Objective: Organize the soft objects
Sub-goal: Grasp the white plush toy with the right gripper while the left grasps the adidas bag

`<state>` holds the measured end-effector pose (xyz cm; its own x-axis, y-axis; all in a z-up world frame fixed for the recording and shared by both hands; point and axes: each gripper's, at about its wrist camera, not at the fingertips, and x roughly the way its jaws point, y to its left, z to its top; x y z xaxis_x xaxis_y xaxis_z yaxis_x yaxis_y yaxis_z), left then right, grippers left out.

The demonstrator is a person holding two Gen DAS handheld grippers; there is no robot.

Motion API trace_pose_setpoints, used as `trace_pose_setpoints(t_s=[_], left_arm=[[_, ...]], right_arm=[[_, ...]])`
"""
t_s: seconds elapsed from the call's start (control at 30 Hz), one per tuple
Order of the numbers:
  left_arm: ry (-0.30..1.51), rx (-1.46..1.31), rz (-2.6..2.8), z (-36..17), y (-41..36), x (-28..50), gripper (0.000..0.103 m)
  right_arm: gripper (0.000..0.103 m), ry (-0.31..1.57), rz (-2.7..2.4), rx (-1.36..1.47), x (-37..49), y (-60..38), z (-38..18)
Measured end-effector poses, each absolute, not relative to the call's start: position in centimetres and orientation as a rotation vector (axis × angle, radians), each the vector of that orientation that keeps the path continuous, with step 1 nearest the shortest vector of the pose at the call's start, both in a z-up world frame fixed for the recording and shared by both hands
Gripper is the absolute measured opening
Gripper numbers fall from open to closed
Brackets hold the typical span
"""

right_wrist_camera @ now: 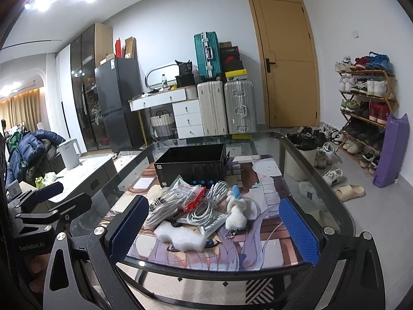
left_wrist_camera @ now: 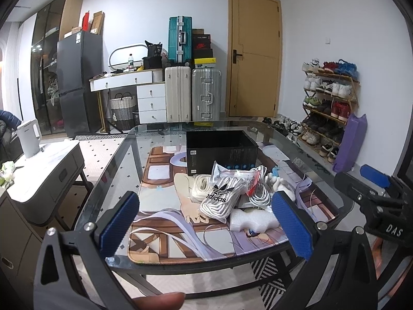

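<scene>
A lived-in room: yellow door (left_wrist_camera: 253, 51) at the back, stacked suitcases (left_wrist_camera: 192, 93) and a white drawer unit (left_wrist_camera: 151, 102) to its left, a dark fridge (left_wrist_camera: 77, 77) further left, a loaded shoe rack (left_wrist_camera: 329, 103) along the right wall with a purple bag (left_wrist_camera: 351, 142) leaning at its near end. In front, a glass table (left_wrist_camera: 113, 170) with a printed mat (left_wrist_camera: 160, 222) spread over it. Toward the far side of the mat, an open black box (left_wrist_camera: 222, 151), upright, nothing visible inside from either view. Just in front of the box, heaped together: a clear packet of white laces with black adidas lettering (left_wrist_camera: 222, 199), a flat coil of white strap (left_wrist_camera: 201, 187) touching its left side, coiled white cables (right_wrist_camera: 204, 206) to the right partly under a red-and-clear bag (right_wrist_camera: 192, 199), a small white plush toy with a blue top (right_wrist_camera: 236, 210) at the right edge of the heap, and a lump of white foam (right_wrist_camera: 180, 235) lying nearest, on the mat. Left gripper (left_wrist_camera: 204, 226) held above the near table edge, blue pads spread wide, nothing between them, heap framed in the gap but well apart from the pads. Right gripper (right_wrist_camera: 214, 227) likewise spread wide and holding nothing, aimed at the same heap from slightly further right. Off to the left, a white side cabinet (left_wrist_camera: 51, 173) with a white kettle (left_wrist_camera: 28, 137) standing on it.
</scene>
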<state>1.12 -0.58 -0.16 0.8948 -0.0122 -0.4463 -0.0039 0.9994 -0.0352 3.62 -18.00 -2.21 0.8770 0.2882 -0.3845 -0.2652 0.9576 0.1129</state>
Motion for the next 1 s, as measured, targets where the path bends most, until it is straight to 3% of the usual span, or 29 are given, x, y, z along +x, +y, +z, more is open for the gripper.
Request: trace_pose_setpoints(t_s=[0.37,0.63,1.0], left_arm=[[0.540,0.073,-0.066,0.8,-1.3,6.8,0.103],[0.703,0.154,-0.145,-0.4,-2.2,13.3,0.103],[0.930,0.183,-0.146,-4.4,-2.0,18.7,0.103]], right_arm=[[0.103,0.489,0.293,-0.035,10.0,-17.4,-0.8],[0.103,0.683,0.288,-0.072,17.4,-17.1,-1.5],[0.103,1.025,0.297,-0.009,24.7,-18.4,-7.6]])
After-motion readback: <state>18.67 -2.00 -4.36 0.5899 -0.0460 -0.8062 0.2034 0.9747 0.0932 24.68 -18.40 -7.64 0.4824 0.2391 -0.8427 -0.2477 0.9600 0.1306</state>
